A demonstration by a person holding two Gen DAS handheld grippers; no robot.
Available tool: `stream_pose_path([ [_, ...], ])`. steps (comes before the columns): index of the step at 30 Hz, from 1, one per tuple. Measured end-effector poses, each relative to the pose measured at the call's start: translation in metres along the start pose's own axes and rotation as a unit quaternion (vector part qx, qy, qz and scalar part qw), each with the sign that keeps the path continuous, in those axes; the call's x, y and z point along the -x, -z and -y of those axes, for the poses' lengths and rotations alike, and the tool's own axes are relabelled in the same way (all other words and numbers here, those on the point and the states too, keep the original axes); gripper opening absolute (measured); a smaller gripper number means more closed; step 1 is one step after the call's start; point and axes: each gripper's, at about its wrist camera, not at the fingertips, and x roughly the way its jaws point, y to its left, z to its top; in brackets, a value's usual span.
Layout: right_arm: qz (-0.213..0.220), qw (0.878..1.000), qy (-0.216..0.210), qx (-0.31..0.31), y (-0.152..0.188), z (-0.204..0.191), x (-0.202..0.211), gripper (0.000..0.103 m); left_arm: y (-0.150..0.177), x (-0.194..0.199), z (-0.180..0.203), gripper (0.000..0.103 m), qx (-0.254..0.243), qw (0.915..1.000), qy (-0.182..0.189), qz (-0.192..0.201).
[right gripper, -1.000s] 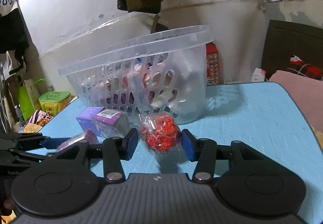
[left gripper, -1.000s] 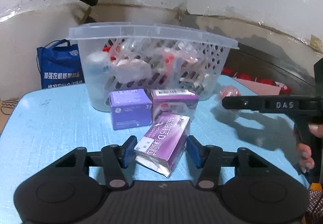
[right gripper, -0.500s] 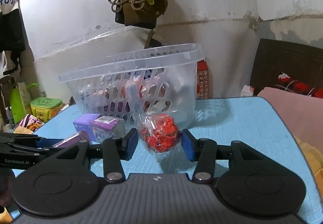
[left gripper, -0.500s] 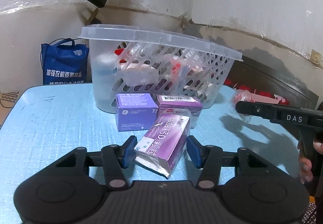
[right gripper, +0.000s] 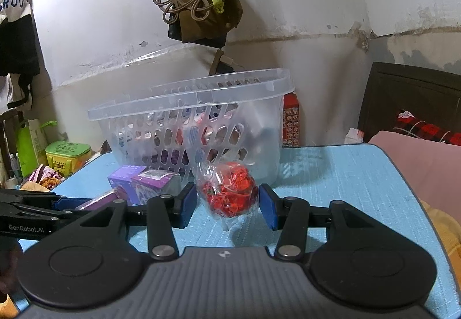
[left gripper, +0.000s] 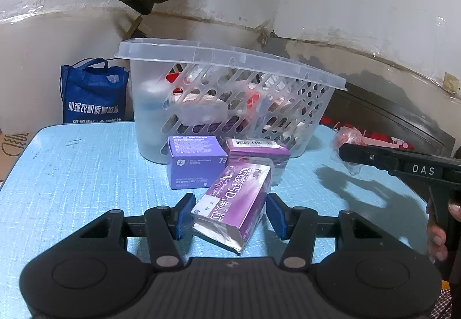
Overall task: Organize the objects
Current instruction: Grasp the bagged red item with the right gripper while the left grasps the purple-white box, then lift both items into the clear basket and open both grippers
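Clear basket point(left gripper: 302, 106) part-filled – left tool point(left gripper: 230, 214) grips purple box point(left gripper: 233, 203); right tool point(right gripper: 227, 203) clamps red bag point(right gripper: 230, 192).

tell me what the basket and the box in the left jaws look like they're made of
Basket: translucent, slightly glossy plastic; the contents show through its slotted wall. Purple box: apparently printed cardboard with a glossy finish, with creased, silvery flaps at its near end.

Black hand-held gripper point(left gripper: 230, 218), blue pads point(left gripper: 184, 215)

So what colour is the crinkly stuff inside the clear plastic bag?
Red, in the clear plastic bag; the right wrist view shows it best.
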Motion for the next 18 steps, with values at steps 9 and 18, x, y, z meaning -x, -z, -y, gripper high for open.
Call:
stream_pose_path([
  [9, 0.009, 1.000, -0.002, 0.008, 0.000, -0.002, 0.003, 0.051, 0.001, 0.004, -0.001, 0.058, 0.006, 0.9999, -0.007, 0.010],
  [18, 0.043, 0.998, -0.051, -0.012, -0.017, -0.011, 0.045, 0.051, -0.019, 0.040, -0.002, 0.057, 0.019, 0.9967, -0.026, 0.074],
])
